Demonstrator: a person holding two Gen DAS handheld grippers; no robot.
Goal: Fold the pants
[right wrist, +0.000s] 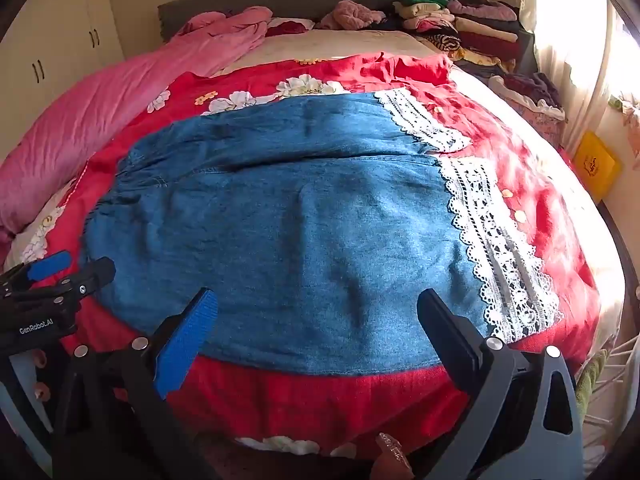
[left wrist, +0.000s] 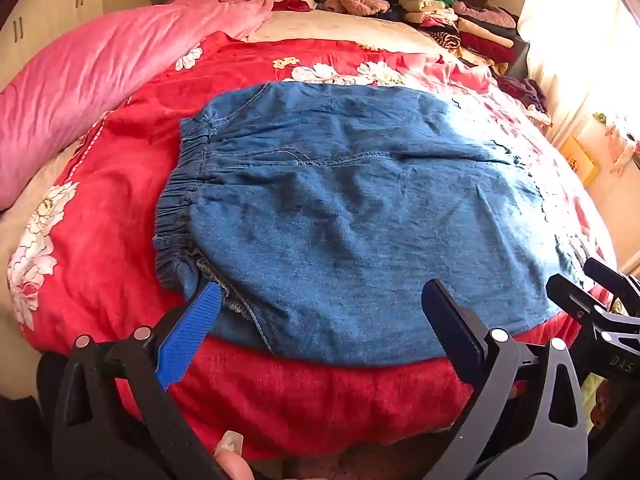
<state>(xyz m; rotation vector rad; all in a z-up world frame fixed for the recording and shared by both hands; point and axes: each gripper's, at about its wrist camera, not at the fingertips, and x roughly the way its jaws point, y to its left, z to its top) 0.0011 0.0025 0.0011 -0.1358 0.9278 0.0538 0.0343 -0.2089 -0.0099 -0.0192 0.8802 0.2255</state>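
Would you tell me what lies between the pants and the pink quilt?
Only red flowered blanket separates the pants from the pink quilt, per the left wrist view.

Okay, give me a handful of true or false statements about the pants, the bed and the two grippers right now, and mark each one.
1. The pants lie spread flat on the red floral blanket. True.
2. The left gripper is shut on the waistband. False: it is open, holding nothing.
3. White lace trim edges the leg hems. True.
4. The right gripper grips the lace. False: it is open, above the denim.
5. Folded clothes are stacked at the far right corner of the bed. True.
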